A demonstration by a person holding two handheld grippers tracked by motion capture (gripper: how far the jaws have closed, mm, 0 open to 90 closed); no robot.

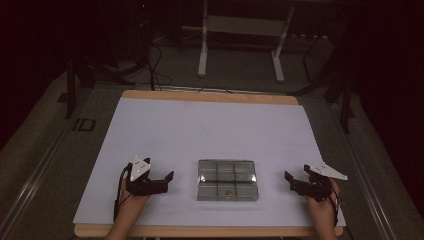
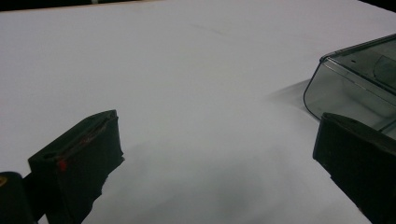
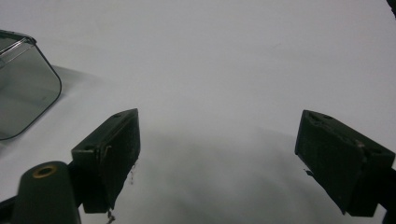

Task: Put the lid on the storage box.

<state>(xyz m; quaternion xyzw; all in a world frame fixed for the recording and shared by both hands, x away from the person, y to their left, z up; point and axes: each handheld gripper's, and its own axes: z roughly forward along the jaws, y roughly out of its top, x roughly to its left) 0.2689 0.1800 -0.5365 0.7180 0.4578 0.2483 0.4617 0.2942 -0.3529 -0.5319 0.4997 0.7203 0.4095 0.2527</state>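
A clear grey plastic box (image 1: 227,179) with several compartments sits on the white sheet (image 1: 210,130) near the table's front middle. A small brown round item (image 1: 227,194) lies in a front compartment. To the box's left my left gripper (image 1: 152,174) rests low over the sheet, open and empty. My right gripper (image 1: 300,176) is on the opposite side, to the box's right, also open and empty. In the left gripper view, the left gripper (image 2: 215,149) has the box's corner (image 2: 359,79) at right. In the right gripper view, the right gripper (image 3: 219,140) has the box (image 3: 21,88) at left.
The sheet covers a wooden tabletop (image 1: 210,96) whose edge shows at the back and front. Beyond it, a white desk frame (image 1: 240,40) stands on the dark floor, with cables (image 1: 150,65) at back left. Bare sheet lies behind the box.
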